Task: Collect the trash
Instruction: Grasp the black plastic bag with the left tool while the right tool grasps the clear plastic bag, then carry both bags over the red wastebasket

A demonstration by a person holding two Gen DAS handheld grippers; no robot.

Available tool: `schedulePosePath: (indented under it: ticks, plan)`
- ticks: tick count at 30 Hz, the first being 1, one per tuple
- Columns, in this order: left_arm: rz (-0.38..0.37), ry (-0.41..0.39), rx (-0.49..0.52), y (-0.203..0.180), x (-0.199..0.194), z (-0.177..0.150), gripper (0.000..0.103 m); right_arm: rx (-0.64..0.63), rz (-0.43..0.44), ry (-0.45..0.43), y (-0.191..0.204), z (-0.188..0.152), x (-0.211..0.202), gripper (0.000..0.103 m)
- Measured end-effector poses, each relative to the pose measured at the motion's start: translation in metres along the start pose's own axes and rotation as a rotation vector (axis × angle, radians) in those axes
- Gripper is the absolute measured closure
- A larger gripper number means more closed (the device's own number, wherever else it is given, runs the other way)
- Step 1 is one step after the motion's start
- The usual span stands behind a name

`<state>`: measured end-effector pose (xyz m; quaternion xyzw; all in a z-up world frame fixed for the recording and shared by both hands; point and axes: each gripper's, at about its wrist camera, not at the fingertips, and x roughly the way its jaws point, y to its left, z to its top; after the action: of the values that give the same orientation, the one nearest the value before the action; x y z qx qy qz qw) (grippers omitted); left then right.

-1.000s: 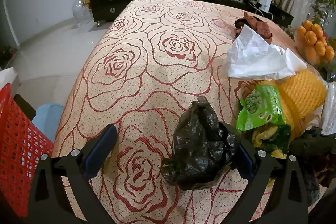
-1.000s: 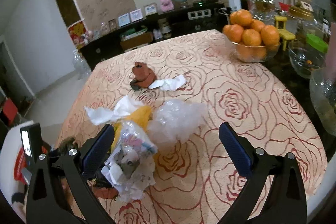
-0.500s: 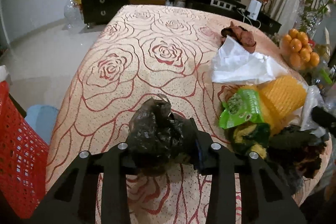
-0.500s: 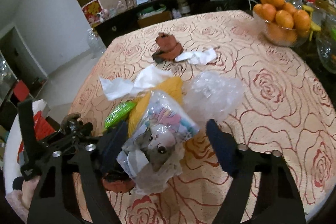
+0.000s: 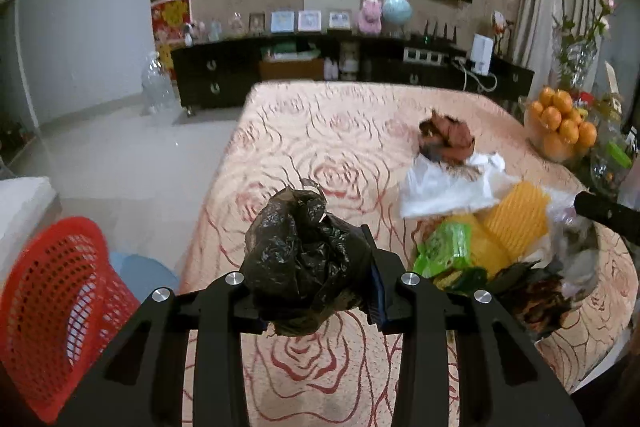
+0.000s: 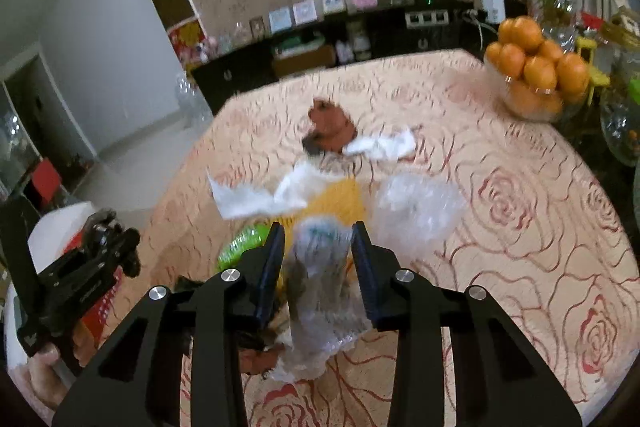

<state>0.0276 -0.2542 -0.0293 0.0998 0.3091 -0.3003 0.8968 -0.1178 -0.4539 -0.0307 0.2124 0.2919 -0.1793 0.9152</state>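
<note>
My left gripper [image 5: 312, 267] is shut on a crumpled black plastic bag [image 5: 300, 251] and holds it a little above the rose-patterned table [image 5: 320, 131]. My right gripper [image 6: 318, 239] is shut on a clear printed plastic wrapper [image 6: 320, 291], which hangs between its pads at the near edge of the trash pile. In that pile lie a white tissue [image 5: 448, 187], a yellow foam net [image 5: 516, 215], a green snack packet [image 5: 444, 251] and clear bubble wrap [image 6: 416, 203]. Farther back sits a brown crumpled wrapper [image 5: 448, 139].
A red mesh basket [image 5: 56, 299] stands on the floor left of the table, beside a blue stool [image 5: 140, 271]. A glass bowl of oranges [image 6: 536, 75] and glassware line the table's right edge. A dark sideboard [image 5: 248, 75] runs along the far wall.
Both grippers went from wide open to shut. The left closed on the black bag and lifted it off the table. The right closed on the clear wrapper.
</note>
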Motion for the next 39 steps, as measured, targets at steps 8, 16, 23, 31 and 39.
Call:
schedulePosePath:
  ticks: [8, 16, 23, 31, 39]
  plan:
    - [0.003, -0.026, -0.031, 0.014, -0.014, 0.005, 0.069, 0.005, 0.007, -0.012, -0.001, 0.006, -0.006, 0.069]
    - [0.004, -0.02, -0.037, 0.016, -0.013, 0.003, 0.069, -0.016, 0.035, 0.042, 0.008, -0.005, 0.005, 0.034]
    - [0.003, -0.014, -0.037, 0.017, -0.013, 0.002, 0.069, -0.077, 0.041, 0.119, 0.021, -0.017, 0.03, 0.029]
    - [0.002, -0.01, -0.046, 0.021, -0.015, -0.003, 0.069, -0.062, 0.095, 0.181, 0.022, -0.026, 0.052, 0.052]
    - [0.014, -0.034, -0.046, 0.024, -0.021, -0.001, 0.069, -0.094, 0.084, 0.1, 0.028, -0.018, 0.033, 0.059]
